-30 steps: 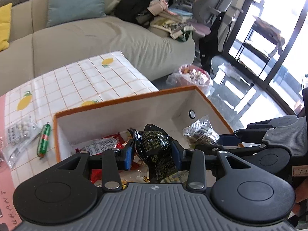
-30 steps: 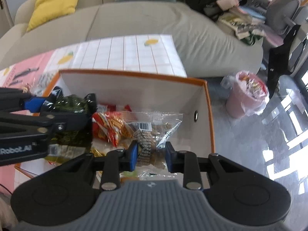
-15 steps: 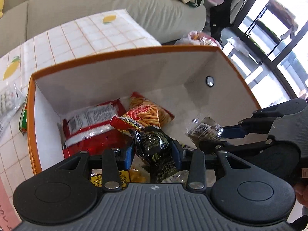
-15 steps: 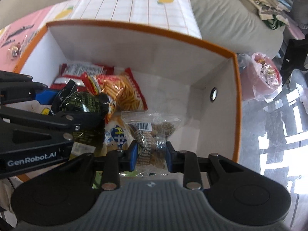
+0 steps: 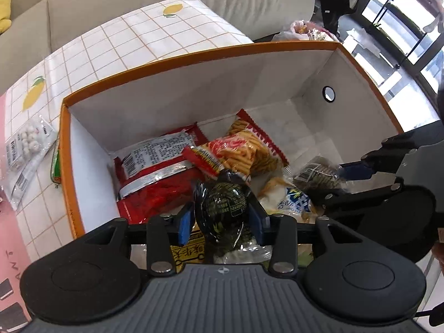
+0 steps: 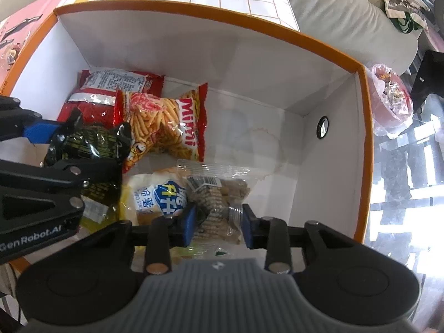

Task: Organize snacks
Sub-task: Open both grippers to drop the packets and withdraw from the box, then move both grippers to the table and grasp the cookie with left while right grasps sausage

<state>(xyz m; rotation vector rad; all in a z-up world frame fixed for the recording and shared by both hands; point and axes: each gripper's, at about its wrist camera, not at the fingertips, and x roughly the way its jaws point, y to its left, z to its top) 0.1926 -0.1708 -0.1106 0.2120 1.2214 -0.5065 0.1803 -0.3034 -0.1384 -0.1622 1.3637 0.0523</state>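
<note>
box: orange-rimmed box (image 5: 371, 79) on the table (image 5: 155, 36), white inside; both grippers reach down into it
done so far: red packet (image 5: 155, 166), Mimi stick snacks (image 6: 166, 122) and white-and-blue pouch (image 6: 158, 194) already lie on the box floor
left gripper (image 5: 220, 219): dark green foil snack (image 5: 222, 205) between its blue pads; jaws have just been opening, left pad looks to stand clear, so release seems under way
right gripper (image 6: 219, 222): clear biscuit bag (image 6: 219, 194) between the pads, low over the box floor; jaws have just been opening, grip easing
left to do: white-ball candy bag (image 5: 25, 144) and a green item (image 5: 57, 166) lie on the table outside the box
change from earlier frame: both grippers have dropped from above the rim to deep inside, pitched more steeply down; sofa has gone out of view
</note>
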